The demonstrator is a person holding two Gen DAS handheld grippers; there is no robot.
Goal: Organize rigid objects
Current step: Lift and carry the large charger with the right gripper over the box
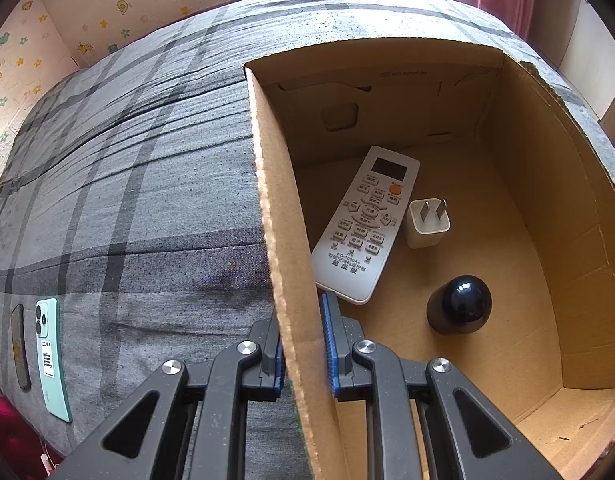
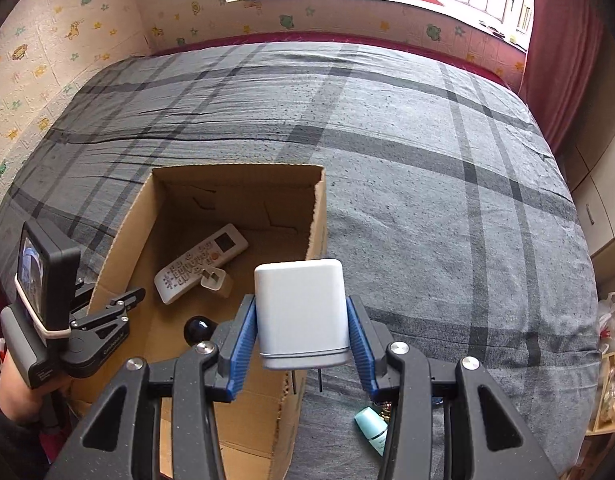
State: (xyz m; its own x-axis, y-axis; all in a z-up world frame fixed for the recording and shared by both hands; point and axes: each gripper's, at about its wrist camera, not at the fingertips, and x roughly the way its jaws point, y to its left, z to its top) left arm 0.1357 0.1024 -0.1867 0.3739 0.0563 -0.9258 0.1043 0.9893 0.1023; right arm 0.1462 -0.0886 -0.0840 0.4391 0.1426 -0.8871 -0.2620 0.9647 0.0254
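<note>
Bed (image 2: 427, 152) with grey plaid sheet fills both views. Open cardboard box (image 2: 235, 176) sits on it, toward the near left in the right wrist view.

Left gripper (image 1: 303, 354) straddles the box's left wall (image 1: 275, 208): one blue pad outside, one inside, wall between them. Outer pad sits against the cardboard; inner pad seems to show a slim gap, so I can't tell if it's actually pinching. From the right wrist view the same gripper (image 2: 133, 296) is at the box's left rim, jaw tips hidden by the wall.

Right gripper (image 2: 303, 340) is clamped on a white rectangular charger block (image 2: 301, 312), both blue pads flush on its sides, held above the box's near right corner. Prongs stick out below it.

Inside the box, on the floor:
- white AC remote (image 1: 365, 224), face up, lying diagonally
- small white plug adapter (image 1: 425, 222), prongs up, just beside the remote's right edge
- black round-topped object (image 1: 459, 304), near the adapter, apart from the remote

Outside the box, on the sheet:
- mint-green phone (image 1: 51, 356), face down, far left
- dark phone (image 1: 20, 348) just beside it
- small teal bottle (image 2: 371, 428) below the right gripper, partly hidden.
</note>
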